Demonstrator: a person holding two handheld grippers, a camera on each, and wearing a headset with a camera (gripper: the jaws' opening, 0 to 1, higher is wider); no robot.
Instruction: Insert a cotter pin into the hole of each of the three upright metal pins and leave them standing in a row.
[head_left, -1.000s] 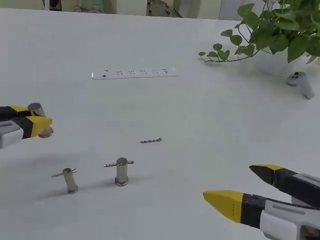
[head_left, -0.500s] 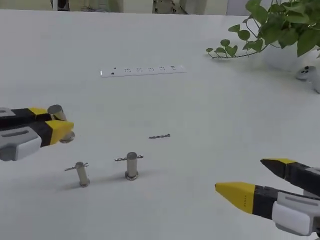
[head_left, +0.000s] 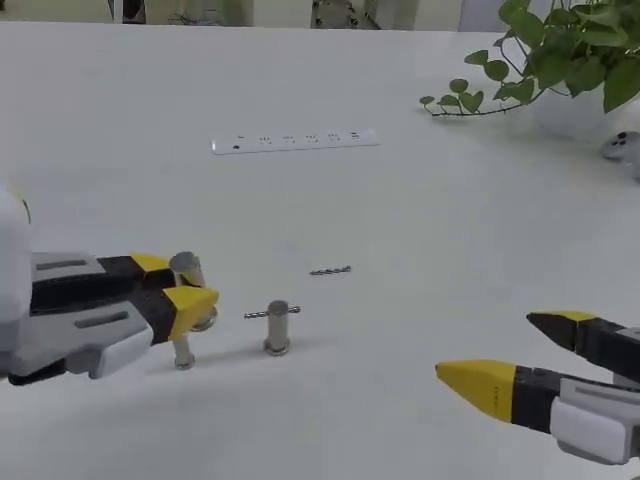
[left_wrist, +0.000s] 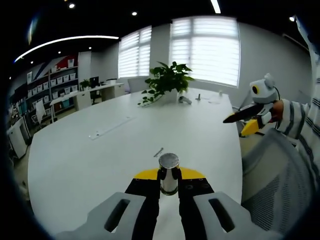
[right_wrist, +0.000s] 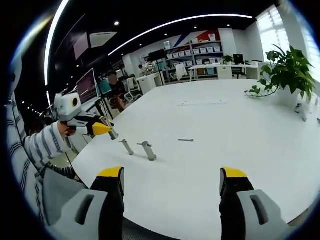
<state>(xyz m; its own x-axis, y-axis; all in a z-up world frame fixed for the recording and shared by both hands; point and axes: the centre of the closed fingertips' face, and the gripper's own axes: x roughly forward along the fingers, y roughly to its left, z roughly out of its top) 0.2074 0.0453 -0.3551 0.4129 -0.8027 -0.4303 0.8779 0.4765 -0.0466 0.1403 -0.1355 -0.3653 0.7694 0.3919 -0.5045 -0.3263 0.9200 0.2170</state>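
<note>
My left gripper (head_left: 185, 288) is shut on a bare upright metal pin (head_left: 187, 272), gripped around its shaft (left_wrist: 169, 173) between the yellow jaw tips. Just beyond it to the right stands a pin with a cotter pin through it (head_left: 277, 326). A second standing pin (head_left: 183, 353) is partly hidden behind the left jaws; in the right gripper view both (right_wrist: 126, 146) (right_wrist: 148, 150) stand side by side. A loose cotter pin (head_left: 330, 270) lies flat further back. My right gripper (head_left: 487, 347) hovers open at the lower right, nothing between its fingers.
A white power strip (head_left: 295, 141) lies at the back of the white table (head_left: 420, 220). A potted plant (head_left: 560, 50) and a white controller (head_left: 622, 146) sit at the far right. Office desks and shelves lie beyond the table.
My left gripper has carried the bare pin rightward, from well left of the two standing pins to just beside them. The right gripper has hardly moved.
</note>
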